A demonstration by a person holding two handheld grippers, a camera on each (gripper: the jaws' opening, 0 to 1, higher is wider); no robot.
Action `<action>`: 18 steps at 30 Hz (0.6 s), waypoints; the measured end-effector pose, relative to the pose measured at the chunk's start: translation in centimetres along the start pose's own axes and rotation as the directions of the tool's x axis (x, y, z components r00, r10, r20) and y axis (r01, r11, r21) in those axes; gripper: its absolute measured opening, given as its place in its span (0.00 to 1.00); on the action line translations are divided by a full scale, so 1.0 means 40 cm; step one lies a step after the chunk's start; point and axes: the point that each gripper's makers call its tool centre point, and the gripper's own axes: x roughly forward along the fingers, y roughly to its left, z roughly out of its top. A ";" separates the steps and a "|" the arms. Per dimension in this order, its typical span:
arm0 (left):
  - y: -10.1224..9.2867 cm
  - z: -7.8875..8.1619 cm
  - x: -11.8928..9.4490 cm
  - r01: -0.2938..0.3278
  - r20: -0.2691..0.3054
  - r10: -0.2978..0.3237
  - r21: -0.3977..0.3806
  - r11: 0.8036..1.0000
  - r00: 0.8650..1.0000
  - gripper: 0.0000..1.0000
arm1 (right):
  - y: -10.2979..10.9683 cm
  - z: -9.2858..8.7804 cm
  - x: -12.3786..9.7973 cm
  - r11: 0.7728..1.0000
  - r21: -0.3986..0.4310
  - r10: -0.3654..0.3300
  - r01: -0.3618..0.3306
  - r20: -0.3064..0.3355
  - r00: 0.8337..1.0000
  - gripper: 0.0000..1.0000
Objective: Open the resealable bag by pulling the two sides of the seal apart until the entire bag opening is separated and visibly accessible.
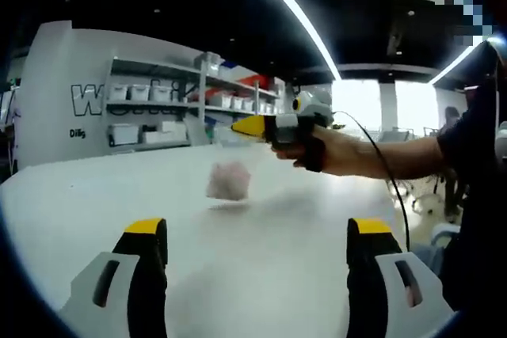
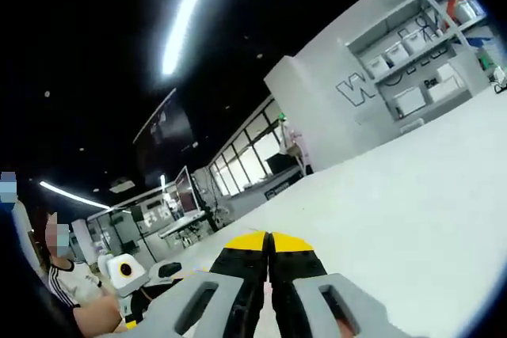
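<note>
Here the left gripper (image 1: 257,247) hovers low over the white desk (image 1: 301,275), its jaws wide apart; the resealable bag (image 1: 229,181), small and blurred, sits on the desk ahead of it; farther right, a hand (image 1: 305,148) holds the right gripper (image 1: 240,126) above the desk; in the right gripper view, that gripper's jaws are pressed together with nothing visible between them; shelves (image 1: 158,100) with bins stand at the far wall.
</note>
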 end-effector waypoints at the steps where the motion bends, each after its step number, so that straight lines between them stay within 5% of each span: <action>1: 0.002 0.001 0.000 -0.001 0.002 0.001 0.000 1.000 1.000 0.92 | -0.002 0.000 0.006 1.000 0.002 0.000 0.000 -0.001 1.000 0.00; 18: 0.018 -0.007 0.005 -0.016 -0.001 0.016 -0.014 1.000 1.000 0.93 | -0.070 0.031 0.095 0.999 0.025 -0.031 0.031 0.008 0.999 0.00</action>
